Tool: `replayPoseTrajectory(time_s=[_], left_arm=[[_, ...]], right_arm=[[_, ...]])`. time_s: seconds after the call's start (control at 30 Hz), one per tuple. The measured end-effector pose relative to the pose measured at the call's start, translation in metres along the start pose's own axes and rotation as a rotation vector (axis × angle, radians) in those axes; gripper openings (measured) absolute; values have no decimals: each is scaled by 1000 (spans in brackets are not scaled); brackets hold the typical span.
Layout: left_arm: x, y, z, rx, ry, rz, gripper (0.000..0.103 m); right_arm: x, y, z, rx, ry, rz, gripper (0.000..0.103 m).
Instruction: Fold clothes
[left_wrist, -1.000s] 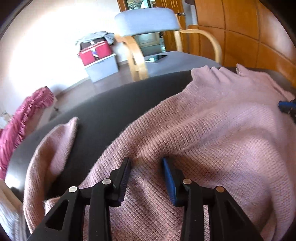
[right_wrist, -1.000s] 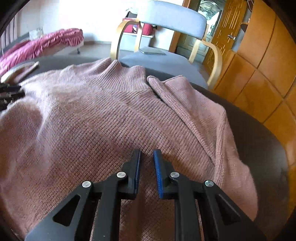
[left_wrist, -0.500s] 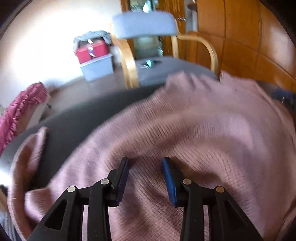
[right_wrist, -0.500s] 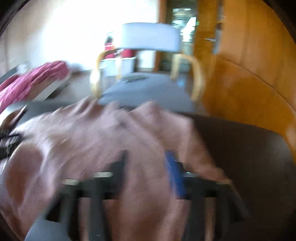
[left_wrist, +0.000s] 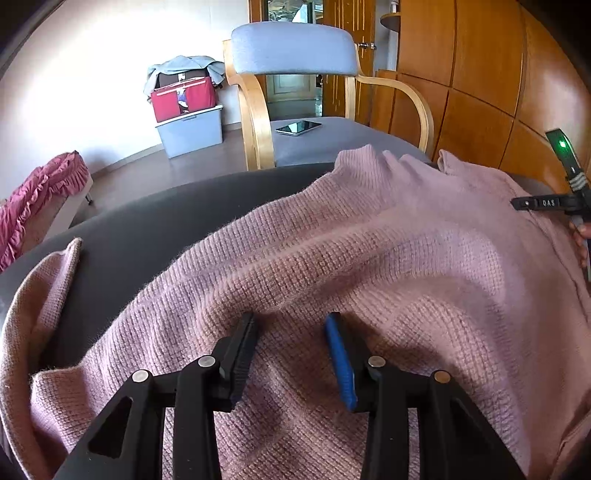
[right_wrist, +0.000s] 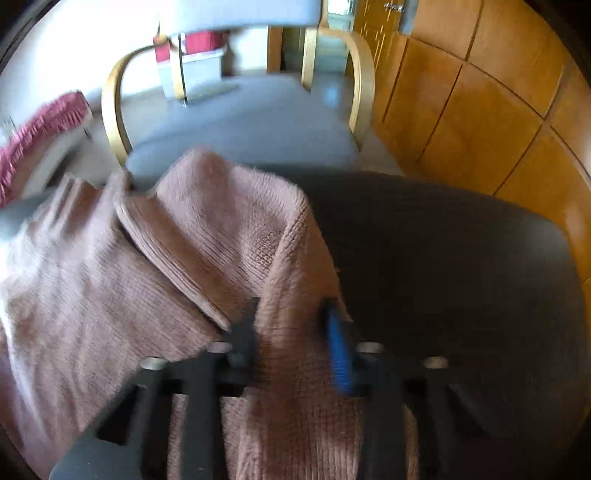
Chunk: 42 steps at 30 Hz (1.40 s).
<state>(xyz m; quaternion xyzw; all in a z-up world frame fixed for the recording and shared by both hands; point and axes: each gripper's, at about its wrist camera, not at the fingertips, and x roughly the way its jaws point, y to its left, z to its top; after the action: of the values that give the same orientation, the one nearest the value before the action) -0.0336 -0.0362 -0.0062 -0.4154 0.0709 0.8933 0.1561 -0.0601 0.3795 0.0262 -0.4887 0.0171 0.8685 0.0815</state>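
Pink knitted wool fills most of the left wrist view: the dusty-pink ribbed sweater (left_wrist: 388, 258) lies rumpled across the dark round table (left_wrist: 155, 225), its collar toward the far edge and one sleeve trailing off to the near left. The left gripper (left_wrist: 291, 332) sits low over the sweater's body with its black finger and blue-padded finger spread apart, a ridge of knit rising just ahead of the tips and fabric lying between them, not squeezed. At the right edge of this view a black tool with a green light, part of the other gripper, hangs above the sweater. Beyond the table stands a grey-cushioned wooden armchair (left_wrist: 295, 51) with a dark flat phone (left_wrist: 298, 127) on its seat, and a red bag rests on a pale grey storage box (left_wrist: 192, 129) by the wall. In the blurred right wrist view, the right gripper (right_wrist: 291, 325) has a fold of the sweater (right_wrist: 229, 236) between its fingers, lifted into a peak, with bare dark table (right_wrist: 461, 288) to the right; whether the fingers truly pinch the fold I cannot tell.
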Motion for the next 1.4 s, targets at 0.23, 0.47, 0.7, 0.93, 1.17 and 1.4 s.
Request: replayPoseTrajectory(time_s=[0.23, 0.47, 0.7, 0.93, 1.17, 1.4], left_arm=[[0, -2, -1, 7, 0, 13, 41], [0, -8, 0, 23, 0, 41, 41], [-2, -11, -1, 44, 1, 69, 42], [-2, -12, -1, 51, 1, 80, 42], [-2, -15, 0, 57, 1, 93, 42], [-1, -15, 0, 50, 2, 90, 42]], right_arm=[[-62, -63, -35, 155, -164, -39, 15], [-99, -176, -112, 477, -202, -131, 15], [-112, -239, -213, 743, -137, -191, 26], [-164, -211, -220, 635, -286, -318, 33], [-124, -106, -159, 265, -178, -110, 33], [-75, -64, -134, 113, -84, -227, 42]])
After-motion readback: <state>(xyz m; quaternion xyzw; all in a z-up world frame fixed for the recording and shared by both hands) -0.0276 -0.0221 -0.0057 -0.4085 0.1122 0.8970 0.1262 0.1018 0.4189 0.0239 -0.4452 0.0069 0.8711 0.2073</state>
